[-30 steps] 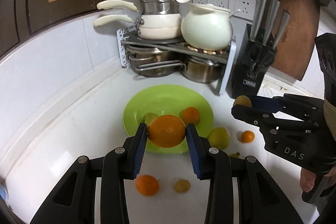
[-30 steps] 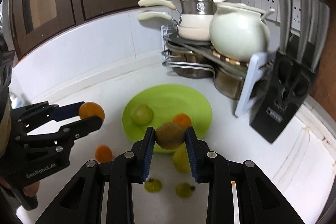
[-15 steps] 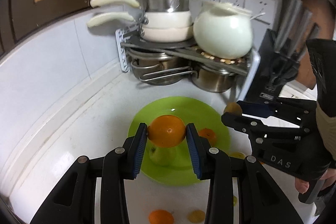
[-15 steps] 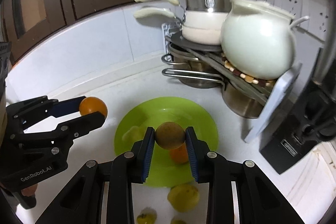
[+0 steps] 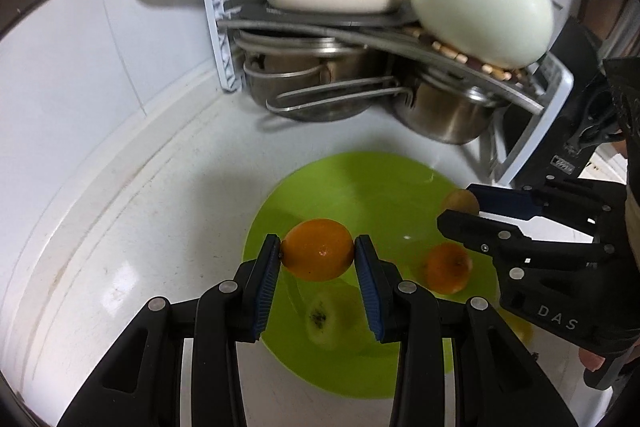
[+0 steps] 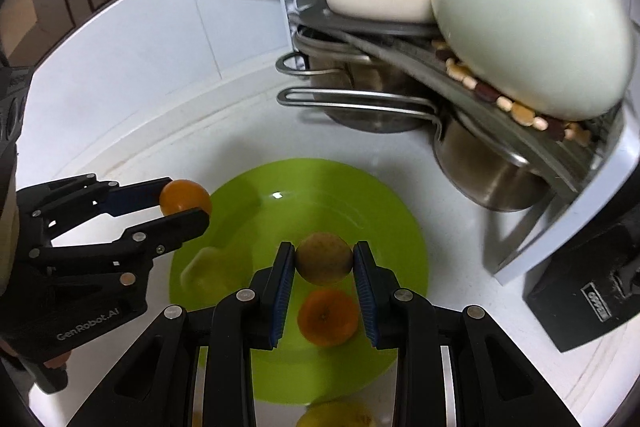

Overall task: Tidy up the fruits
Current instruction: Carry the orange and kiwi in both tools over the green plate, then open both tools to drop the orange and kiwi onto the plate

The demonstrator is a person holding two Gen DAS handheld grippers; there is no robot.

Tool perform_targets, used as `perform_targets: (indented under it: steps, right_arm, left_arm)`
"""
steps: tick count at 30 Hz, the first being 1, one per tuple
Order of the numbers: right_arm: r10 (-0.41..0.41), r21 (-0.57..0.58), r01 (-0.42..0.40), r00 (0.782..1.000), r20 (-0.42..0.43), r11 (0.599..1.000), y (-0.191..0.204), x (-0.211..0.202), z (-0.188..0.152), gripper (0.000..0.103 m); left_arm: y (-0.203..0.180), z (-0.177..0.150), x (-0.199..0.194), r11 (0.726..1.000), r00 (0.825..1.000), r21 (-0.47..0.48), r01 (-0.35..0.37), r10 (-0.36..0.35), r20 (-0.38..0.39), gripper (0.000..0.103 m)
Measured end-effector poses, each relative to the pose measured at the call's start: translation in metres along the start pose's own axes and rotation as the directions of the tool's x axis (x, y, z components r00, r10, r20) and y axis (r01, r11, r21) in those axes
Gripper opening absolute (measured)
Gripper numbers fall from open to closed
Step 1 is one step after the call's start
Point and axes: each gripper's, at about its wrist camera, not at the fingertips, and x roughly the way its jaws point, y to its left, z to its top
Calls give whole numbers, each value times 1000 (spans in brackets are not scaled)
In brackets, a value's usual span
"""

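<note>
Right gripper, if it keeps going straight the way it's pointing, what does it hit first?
Probably the green plate: the right gripper, shut on a brownish fruit, points down at it. Depth is unclear.

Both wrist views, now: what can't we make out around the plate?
- Yellow-green fruit on the plate, left wrist view: motion-blurred, kind unclear.
- Yellowish fruit, right wrist view: cut off by the bottom edge, partly behind the right hand-held gripper.
- Plate's near rim, both views: hidden by gripper bodies.
- Counter in front of the plate: out of frame.
</note>
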Motion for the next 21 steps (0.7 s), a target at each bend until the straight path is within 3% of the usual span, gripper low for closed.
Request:
perform_targets:
  steps: [9, 21]
  right_arm:
    - [-3, 2, 3, 998, -62, 1000, -3, 24, 1, 31]
    - [14, 19, -13, 998, -60, 1000, -6, 30, 1, 33]
  left_arm:
    - [0, 5, 29, 1000, 996, 4, 20, -20, -81, 38]
    - [0, 5, 27, 1000, 997, 16, 13, -11, -77, 39]
